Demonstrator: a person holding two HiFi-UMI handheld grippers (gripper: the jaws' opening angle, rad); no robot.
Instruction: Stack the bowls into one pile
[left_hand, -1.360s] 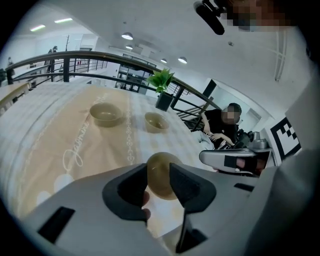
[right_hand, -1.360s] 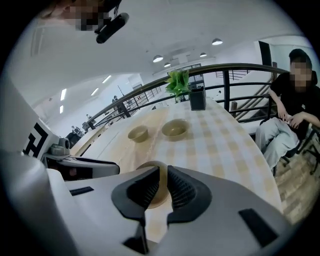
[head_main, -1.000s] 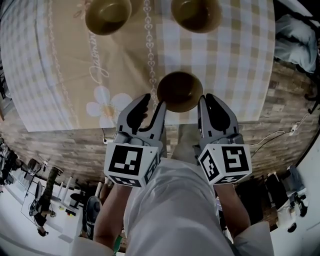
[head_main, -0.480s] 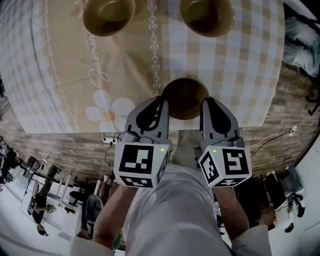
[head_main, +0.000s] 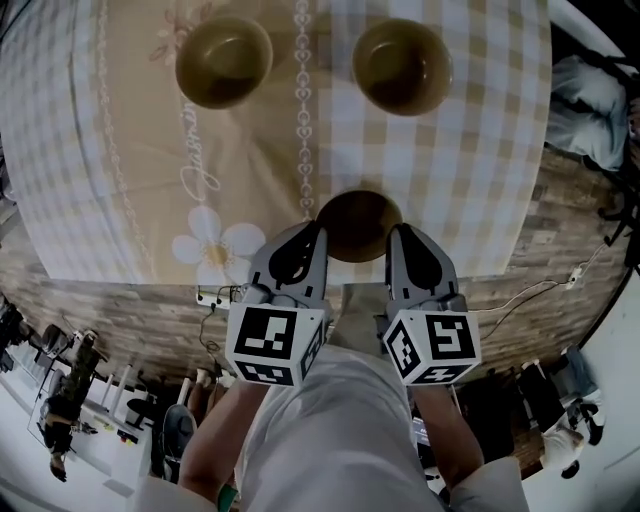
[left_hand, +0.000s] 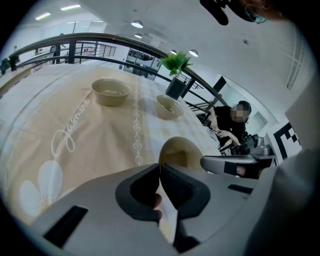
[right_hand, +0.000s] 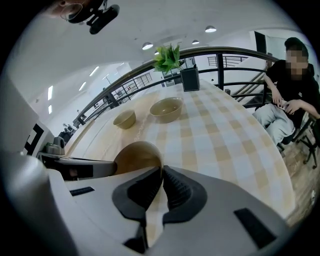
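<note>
Left gripper (left_hand: 160, 168): nearest the person, at the table's near edge. Its jaws have just been closing and now pinch the left rim of the near bowl, one pad inside the wall and one outside.
Right gripper (right_hand: 161, 173): alongside the left one, apart from it, with the bowl between them. Its jaws are clenched on the bowl's right rim, with the thin wall caught between the ribbed pads.
Near bowl (head_main: 358, 222): a small olive-tan bowl, mouth up and empty, gripped on opposite sides by both grippers. It sits over the checked part of the cloth, just right of the beige strip and close to the near edge. Whether its base touches the cloth cannot be told.
Tablecloth (head_main: 480, 160): pale check, with a beige strip on the left half bearing a white flower, script lettering and a line of small hearts.
Far left bowl (head_main: 223, 61): upright on the beige strip, well apart from the near bowl.
Far right bowl (head_main: 402, 66): upright on the checked part, level with the far left bowl, a gap between them.
Potted plant (right_hand: 168, 58): green leaves in a dark square pot at the table's far end.
Railing (left_hand: 75, 41): dark metal, curving behind the table.
Seated person (right_hand: 292, 95): in dark clothing on a chair beyond the table's right side.
</note>
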